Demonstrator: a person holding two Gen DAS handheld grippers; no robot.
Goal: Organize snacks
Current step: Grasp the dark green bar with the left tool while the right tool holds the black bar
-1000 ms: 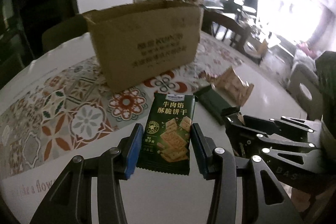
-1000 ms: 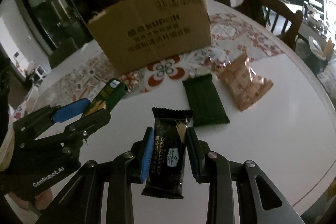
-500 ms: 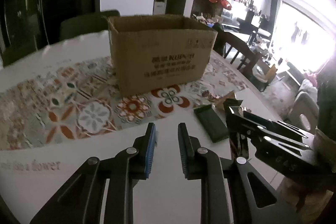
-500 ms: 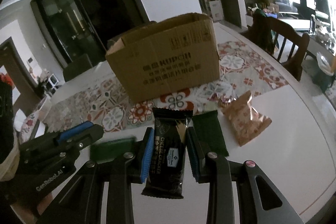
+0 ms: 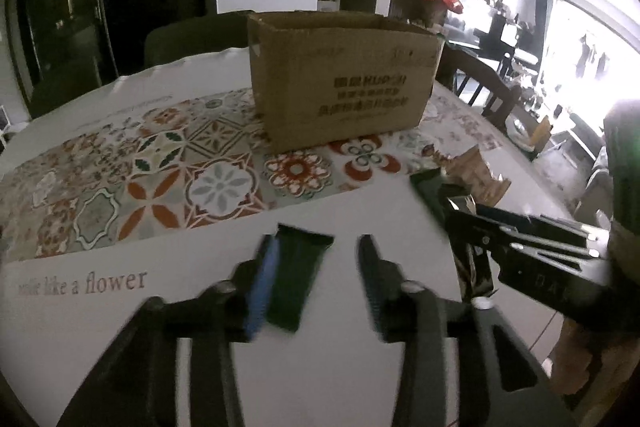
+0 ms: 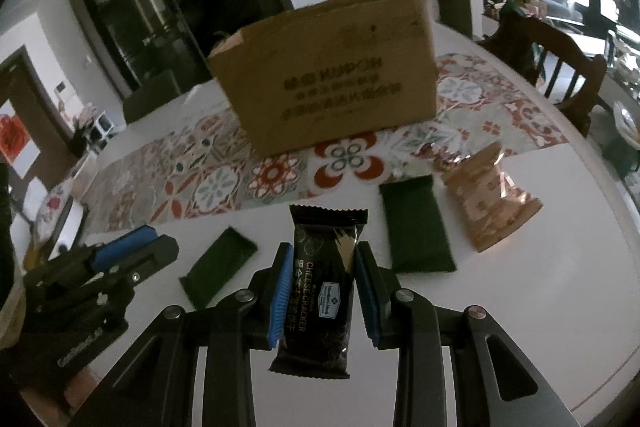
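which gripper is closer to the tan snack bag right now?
Right. The right gripper, shut on the black cracker pack, sits just left of the tan snack bag, one green packet between. The left gripper is further left, past another green packet.

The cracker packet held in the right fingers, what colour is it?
Black cracker packet with white lettering, clearest in the right wrist view.

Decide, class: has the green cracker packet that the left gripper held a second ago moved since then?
Yes. The green cracker packet has left the left gripper, whose jaws just reopened, and lies flat on the white table, nearer than the cardboard box.
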